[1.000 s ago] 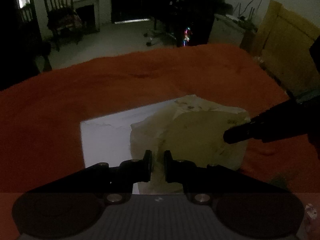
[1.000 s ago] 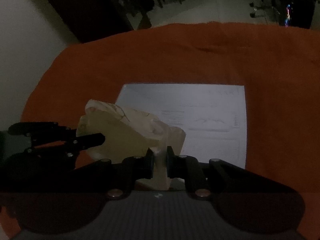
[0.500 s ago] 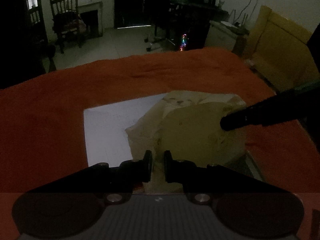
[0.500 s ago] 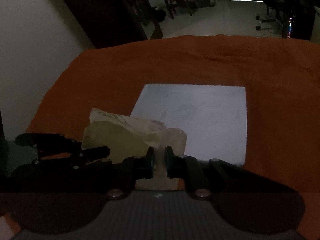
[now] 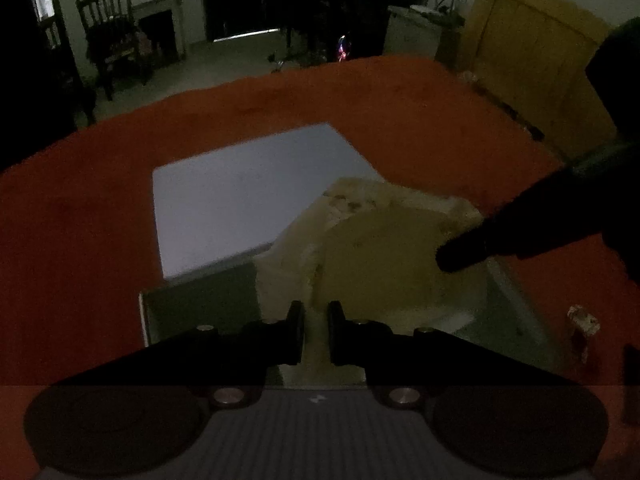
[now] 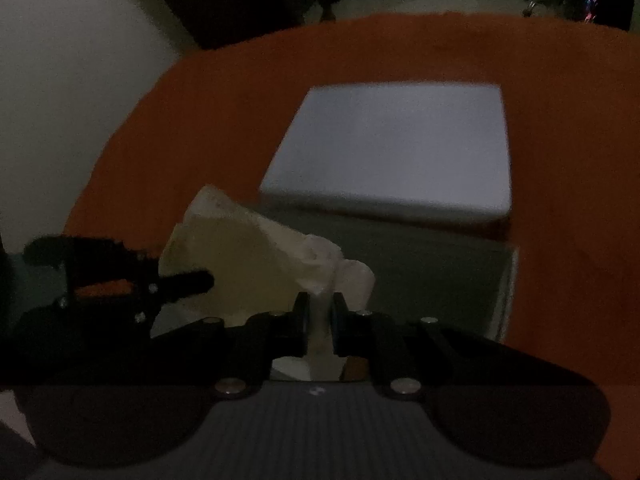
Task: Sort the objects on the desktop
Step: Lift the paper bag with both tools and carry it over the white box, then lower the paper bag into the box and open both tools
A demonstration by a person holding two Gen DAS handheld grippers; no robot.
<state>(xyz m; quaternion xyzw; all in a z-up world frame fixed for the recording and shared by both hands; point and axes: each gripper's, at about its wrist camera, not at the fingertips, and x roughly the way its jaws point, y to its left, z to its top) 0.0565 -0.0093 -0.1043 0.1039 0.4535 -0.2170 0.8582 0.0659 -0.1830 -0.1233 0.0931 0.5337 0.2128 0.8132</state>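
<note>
Cloth (image 5: 384, 248) shifted off white sheet (image 5: 240, 208) onto grey tray (image 5: 200, 308) | both grippers' fingers (image 5: 295, 332) pinch its edges

Orange cloth, white sheet, pale yellow paper, dark grey-green tray, black grippers.

The wide cloth covering the table (image 5: 100, 220) is a plain deep orange, without pattern. The flat rectangular sheet of paper (image 5: 240, 200) lying on it is white with a bluish cast in the dim light. The crumpled piece of paper (image 5: 384, 256) is pale yellow-beige, lighter cream at its folded edge, with a few small brown specks near the top. The flat tray or mat (image 6: 420, 272) is a dull dark grey-green with a pale rim. The left gripper (image 5: 316, 338) and right gripper (image 6: 320, 330) are black, each with a grey ribbed body and two silver screws.
</note>
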